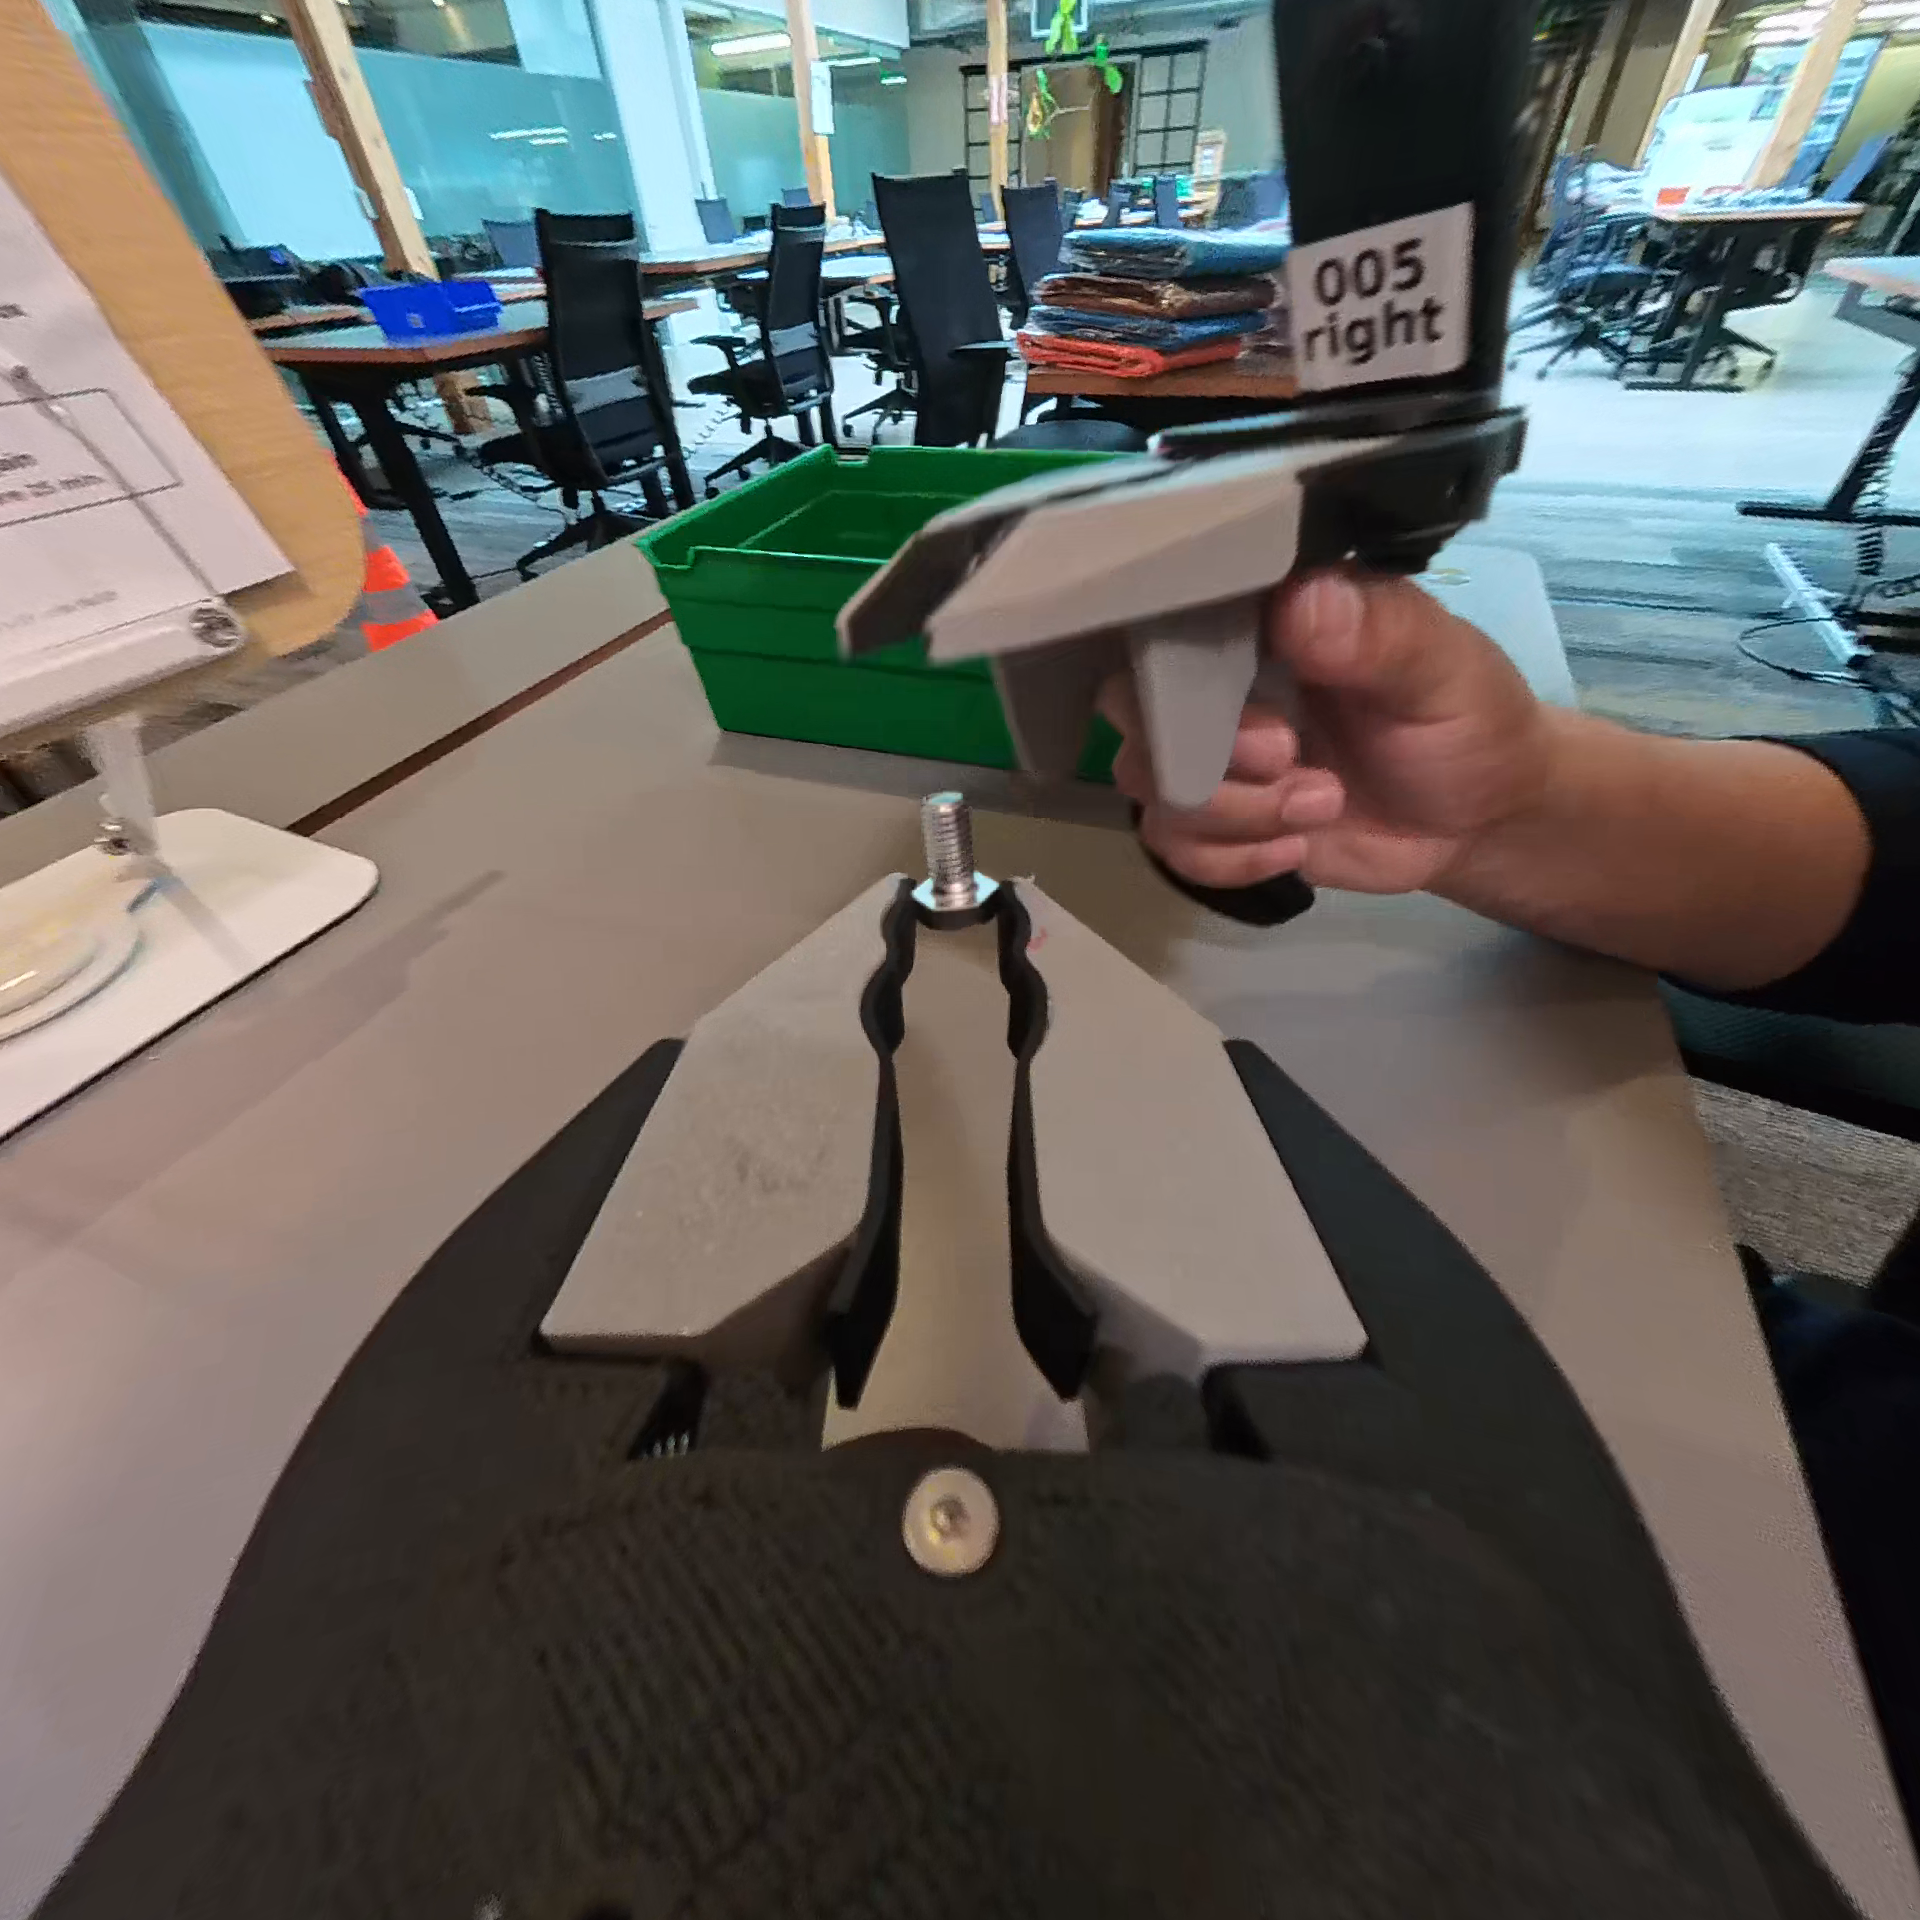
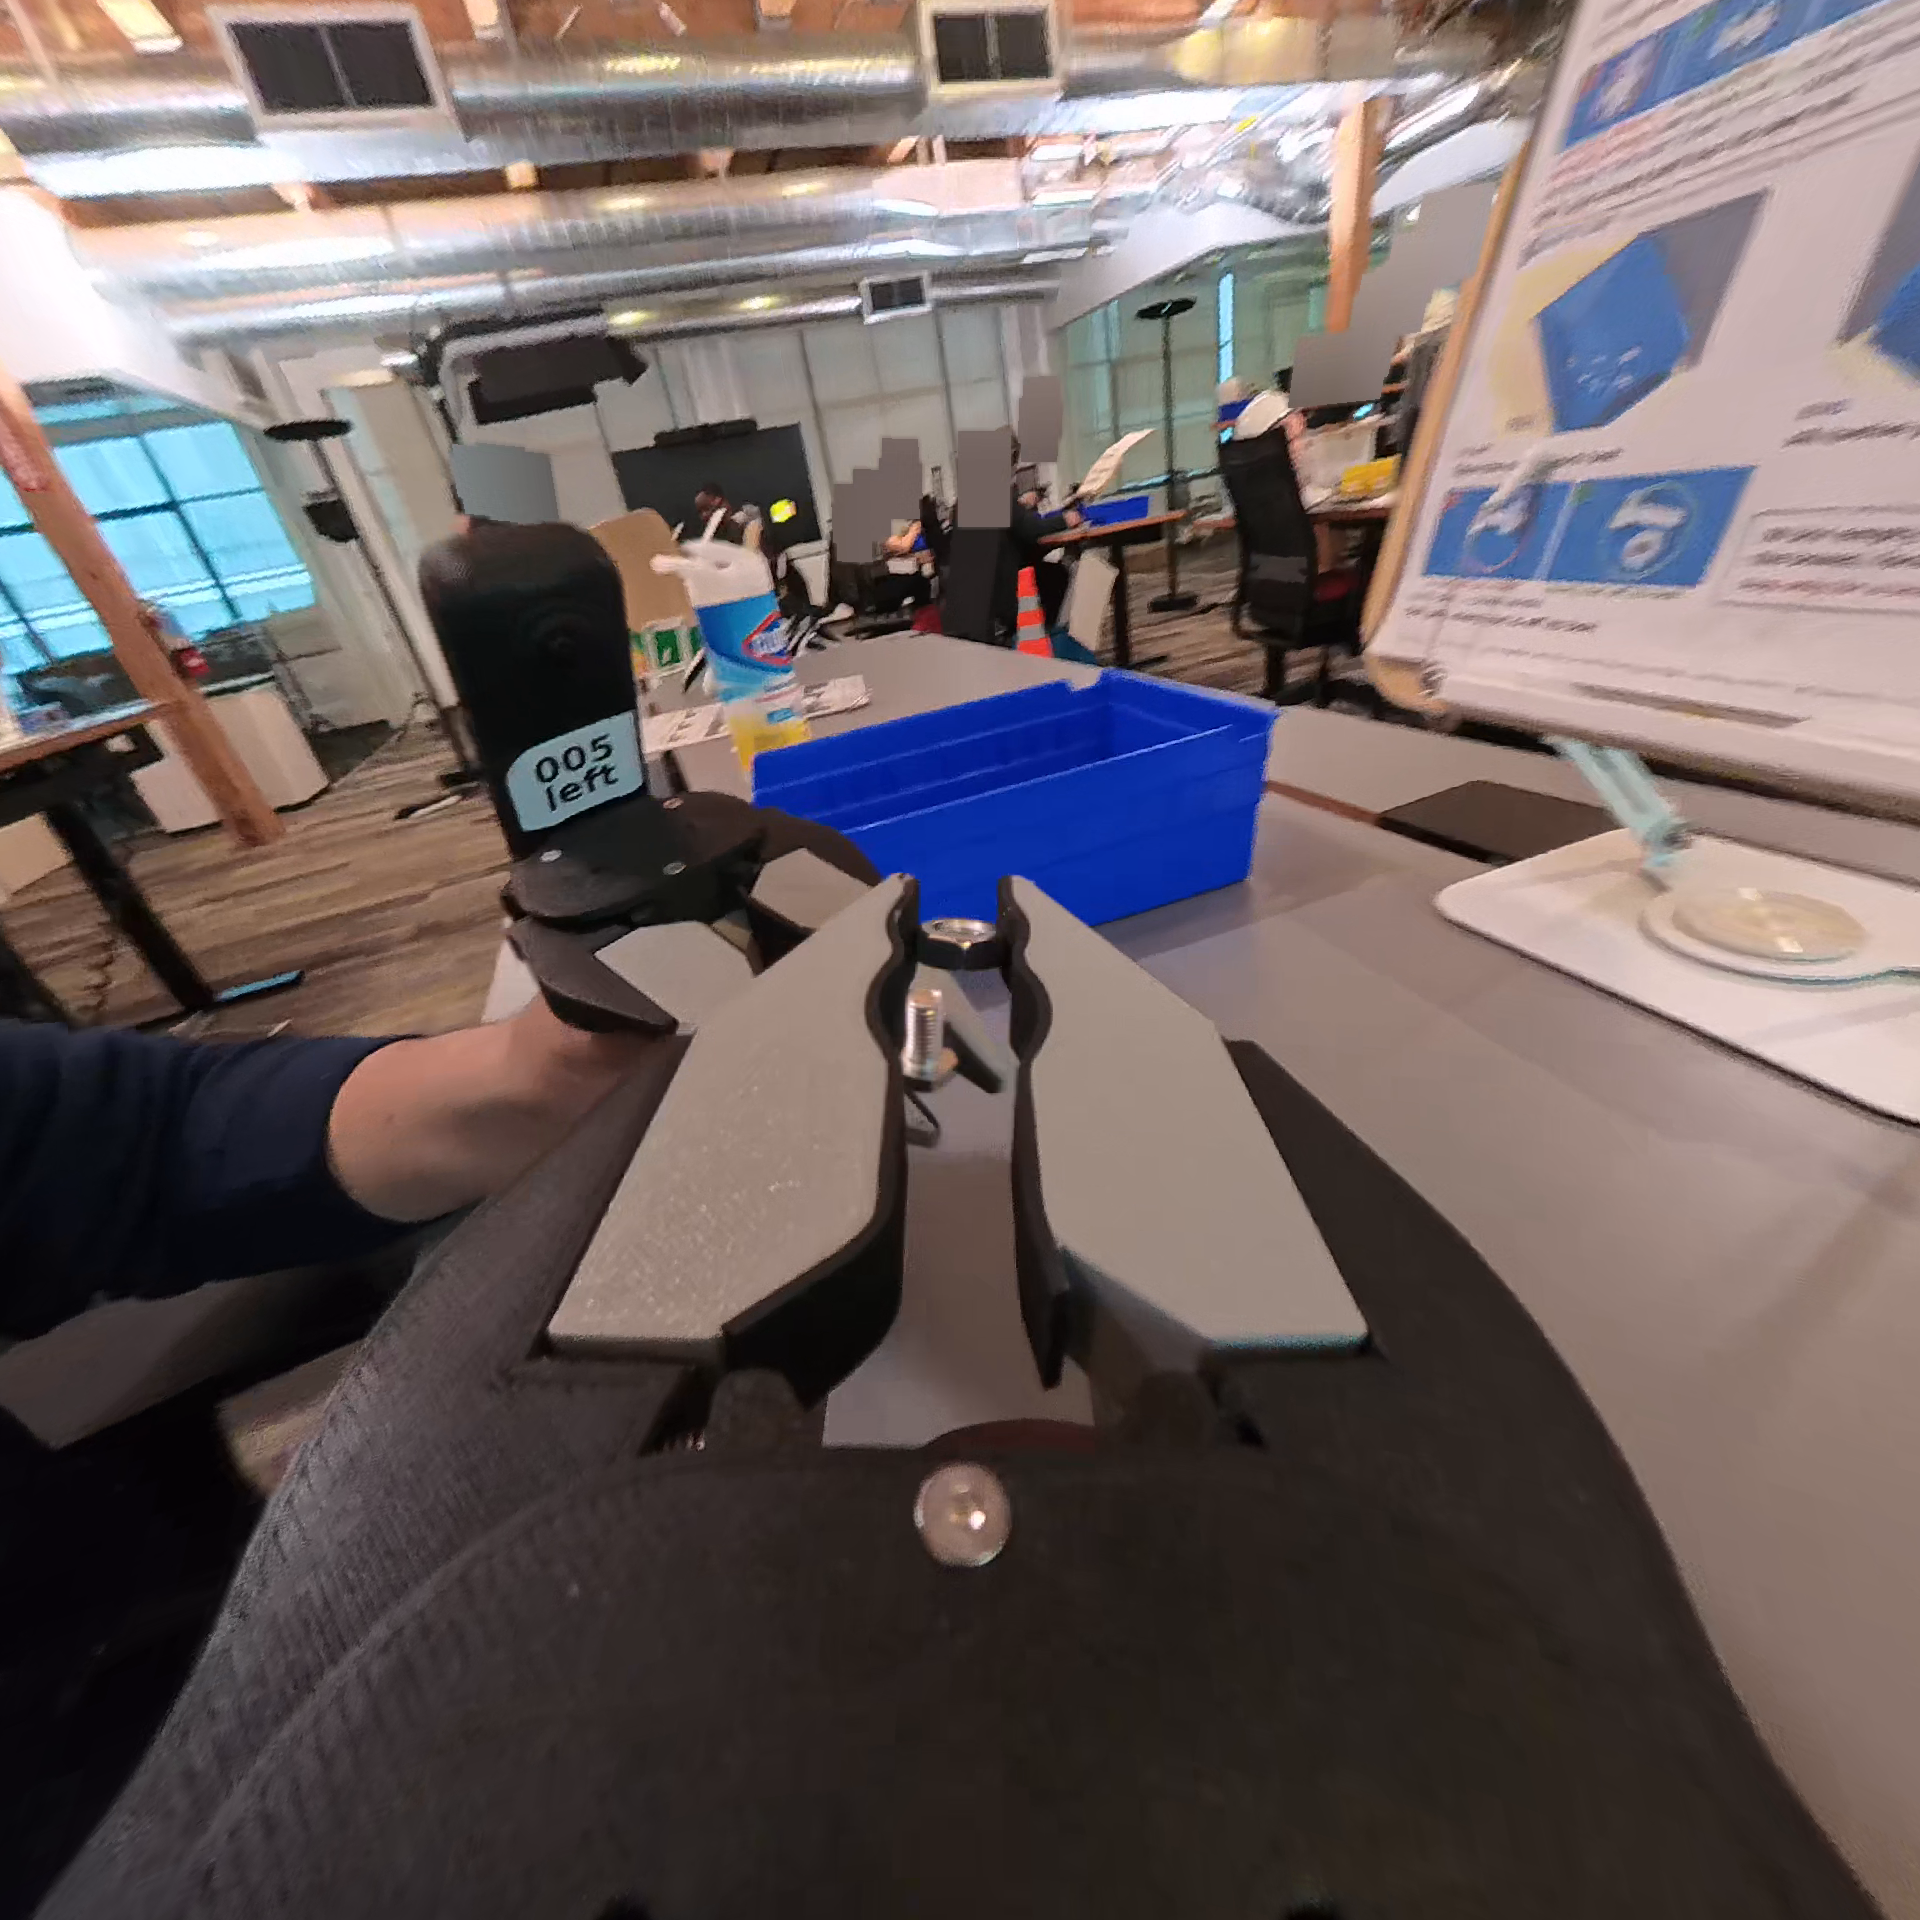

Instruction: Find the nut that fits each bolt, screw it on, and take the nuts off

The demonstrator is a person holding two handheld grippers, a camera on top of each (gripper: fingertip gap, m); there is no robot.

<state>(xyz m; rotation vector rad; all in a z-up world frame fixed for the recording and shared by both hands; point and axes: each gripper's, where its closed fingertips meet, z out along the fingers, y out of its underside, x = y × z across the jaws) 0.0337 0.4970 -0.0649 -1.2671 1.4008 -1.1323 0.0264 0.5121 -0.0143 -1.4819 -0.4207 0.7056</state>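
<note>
Left wrist view: the bolt (image 1: 945,844) is clamped by its hex head at the tips of the left gripper (image 1: 954,914), thread pointing up, above the grey table (image 1: 582,831). The right gripper (image 2: 958,940) is seen in the right wrist view closed on a nut (image 2: 958,938), held higher than the bolt's tip and not yet touching it.

For a clean start, the nut's bore would best be brought straight over the thread, its face kept square to the shank, and lowered until it seats before any turn is made; a tilted start would likely cross the thread. The bolt should be held steady meanwhile.

The bolt is short, bright silver, evenly threaded, with a flat end. The nut is a silver hexagon with an open bore; whether its size matches cannot be told.
</note>
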